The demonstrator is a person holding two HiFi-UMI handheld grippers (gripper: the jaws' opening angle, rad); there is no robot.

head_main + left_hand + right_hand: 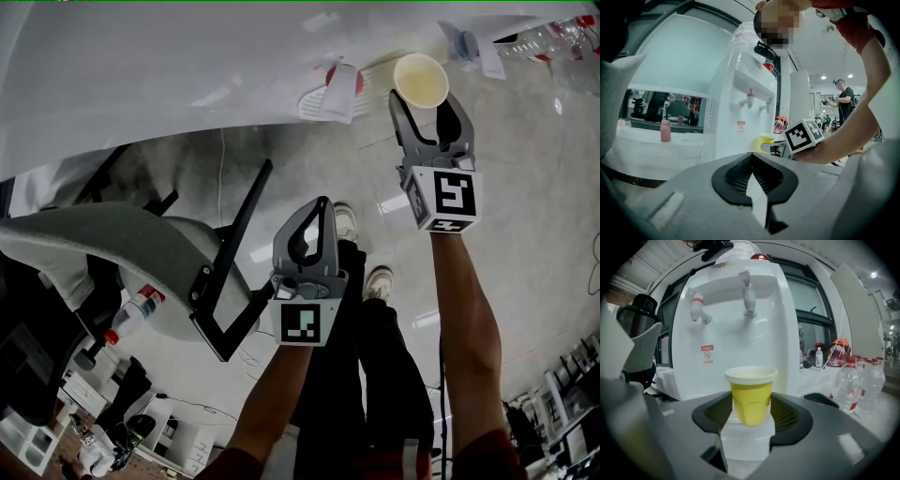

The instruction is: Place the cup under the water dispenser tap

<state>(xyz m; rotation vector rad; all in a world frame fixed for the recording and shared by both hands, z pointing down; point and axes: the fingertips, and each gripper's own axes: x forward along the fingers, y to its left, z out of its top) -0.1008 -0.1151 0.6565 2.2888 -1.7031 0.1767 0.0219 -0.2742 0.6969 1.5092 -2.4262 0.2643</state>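
A yellow paper cup (751,383) with a white rim stands upright between the pads of my right gripper (751,417), which is shut on it. Just beyond it stands the white water dispenser (736,343), with a red-banded tap (697,306) at upper left and a plain tap (749,298) above the cup. From the head view the cup (421,79) is held in my right gripper (427,99) near the dispenser's grille (314,103). My left gripper (314,214) hangs lower and closer, shut and empty. In the left gripper view the left gripper (751,160) faces the dispenser (750,93).
Several clear water bottles (857,380) stand on the white table to the right of the dispenser. A grey chair (122,248) sits at left, with a red-capped bottle (136,314) below it. A pink bottle (665,130) stands on the ledge. Another person (843,98) stands far off.
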